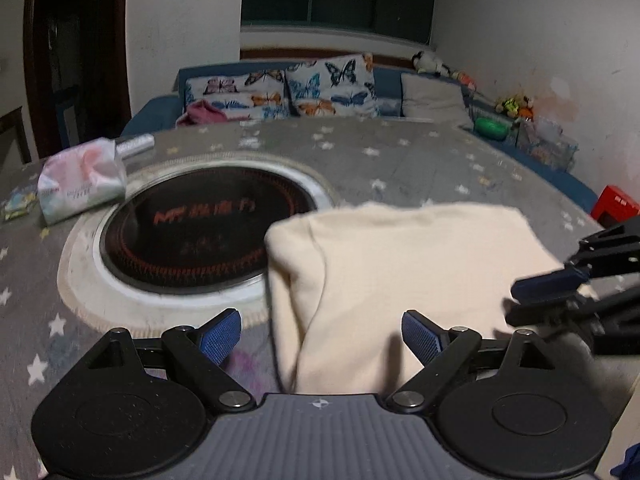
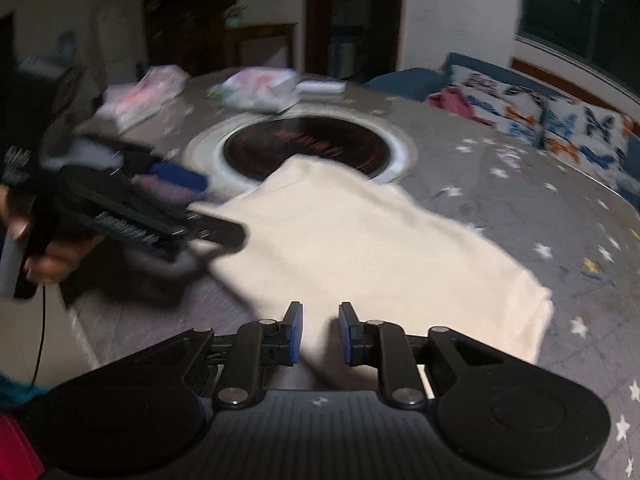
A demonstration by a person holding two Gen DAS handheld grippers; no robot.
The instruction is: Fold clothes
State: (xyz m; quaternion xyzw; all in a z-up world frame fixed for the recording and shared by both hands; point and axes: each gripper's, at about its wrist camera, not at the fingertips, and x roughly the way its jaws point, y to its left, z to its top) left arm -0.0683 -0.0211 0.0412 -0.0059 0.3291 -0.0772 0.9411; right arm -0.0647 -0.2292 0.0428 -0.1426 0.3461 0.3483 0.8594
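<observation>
Your left gripper [image 1: 321,336] gapes wide and your right gripper [image 2: 321,332] stands slightly apart over the cloth [image 1: 400,276], nothing clamped; the hob [image 1: 192,236] at ten o'clock reads "MF".

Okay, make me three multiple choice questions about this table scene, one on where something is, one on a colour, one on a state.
1. Where does the cream garment lie?
A on the sofa
B on the table beside the round black cooktop
C on the floor

2. What colour are the gripper pads?
A red
B green
C blue

3. How does the left gripper stand?
A wide open
B clamped on cloth
C out of sight

Key: B, its edge reaches the cooktop's rim; C, blue pads; A, pads far apart, nothing pinched.
</observation>
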